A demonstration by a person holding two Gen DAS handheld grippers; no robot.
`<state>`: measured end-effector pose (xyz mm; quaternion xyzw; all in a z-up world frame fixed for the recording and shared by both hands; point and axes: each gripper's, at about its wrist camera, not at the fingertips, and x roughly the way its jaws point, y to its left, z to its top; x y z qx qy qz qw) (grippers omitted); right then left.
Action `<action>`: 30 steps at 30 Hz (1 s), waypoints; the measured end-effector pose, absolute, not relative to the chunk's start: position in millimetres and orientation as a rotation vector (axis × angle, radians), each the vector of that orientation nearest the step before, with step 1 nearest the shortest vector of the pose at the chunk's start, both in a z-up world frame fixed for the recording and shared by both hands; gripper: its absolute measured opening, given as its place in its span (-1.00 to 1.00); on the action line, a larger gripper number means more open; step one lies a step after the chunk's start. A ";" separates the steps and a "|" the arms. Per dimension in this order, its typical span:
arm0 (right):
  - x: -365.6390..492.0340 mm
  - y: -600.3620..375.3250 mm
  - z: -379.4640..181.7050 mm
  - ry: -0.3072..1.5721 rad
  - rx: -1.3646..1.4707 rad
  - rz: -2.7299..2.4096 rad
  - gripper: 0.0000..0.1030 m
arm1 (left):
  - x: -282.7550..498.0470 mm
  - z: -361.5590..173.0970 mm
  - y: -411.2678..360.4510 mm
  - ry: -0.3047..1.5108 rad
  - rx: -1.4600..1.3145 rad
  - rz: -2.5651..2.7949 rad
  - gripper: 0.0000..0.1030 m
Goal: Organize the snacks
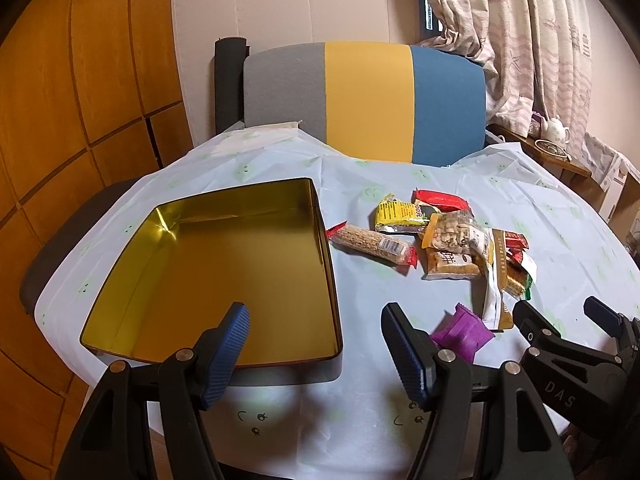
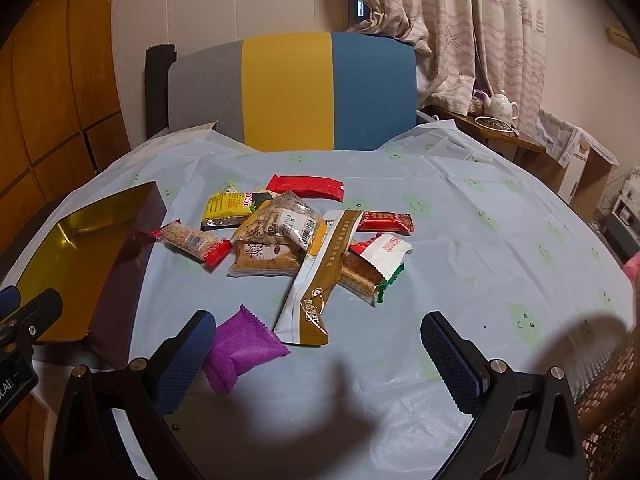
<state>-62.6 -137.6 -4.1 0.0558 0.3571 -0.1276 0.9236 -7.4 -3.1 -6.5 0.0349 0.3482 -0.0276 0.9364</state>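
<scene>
We see our left fingers [image 1: 316,344] spread over the gold tin [image 1: 224,264]. Our right fingers [image 2: 320,356] are spread too, holding nothing. The snacks [image 2: 296,236] lie piled on the table [image 2: 500,248]. A purple packet [image 2: 240,348] sits nearest, and a striped chair [image 2: 288,92] stands behind.

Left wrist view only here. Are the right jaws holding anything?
Observer: No. The right gripper is open, nothing gripped.
Operator: Where's the purple packet relative to it?
Observer: The purple packet lies on the cloth right by its left jaw, partly hidden behind it.
Operator: What does the tin look like outside?
Observer: The tin has a dark maroon outer wall.
</scene>
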 end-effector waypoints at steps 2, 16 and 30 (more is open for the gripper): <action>-62.5 -139.0 -4.4 0.734 0.118 -0.264 1.00 | -7.7 -6.6 -3.5 0.712 0.073 -0.058 0.35; -62.3 -144.3 -5.6 0.738 0.130 -0.270 1.00 | -7.2 -8.3 -7.5 0.720 0.086 -0.066 0.35; -29.1 -227.4 24.0 0.759 0.196 -0.260 1.00 | 8.6 -22.3 -34.0 0.877 -0.007 -0.469 0.39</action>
